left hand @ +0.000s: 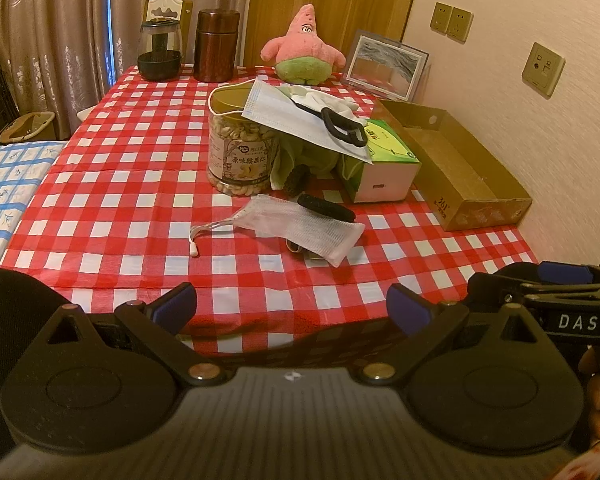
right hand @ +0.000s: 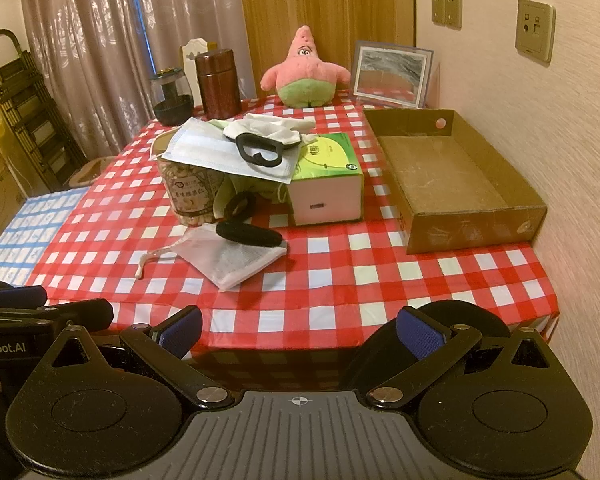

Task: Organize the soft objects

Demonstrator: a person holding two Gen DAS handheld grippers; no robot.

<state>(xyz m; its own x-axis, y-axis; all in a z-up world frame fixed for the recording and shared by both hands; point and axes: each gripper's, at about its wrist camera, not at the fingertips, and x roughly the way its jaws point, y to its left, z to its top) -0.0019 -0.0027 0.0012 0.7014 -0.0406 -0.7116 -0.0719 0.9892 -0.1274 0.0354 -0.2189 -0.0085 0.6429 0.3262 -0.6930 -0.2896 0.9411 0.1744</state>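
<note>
Claws, left claw (left hand: 292, 307) and right claw (right hand: 299, 330), are hanging spread and empty; I am starting, next reaching for the mesh bag (right hand: 231, 261).

"DAS": right gripper (left hand: 572, 280) | "Robot.AI": left gripper (right hand: 16, 300) | "361": cardboard box (left hand: 480, 204)

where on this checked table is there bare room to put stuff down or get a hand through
Free: the near strip of red-and-white checked tablecloth in front of the white mesh pouch, the left side beside the clear nut jar, and the brown cardboard tray, which is bare inside. Crowded: the middle, where a blue face mask bridges the jar and green tissue box.
</note>
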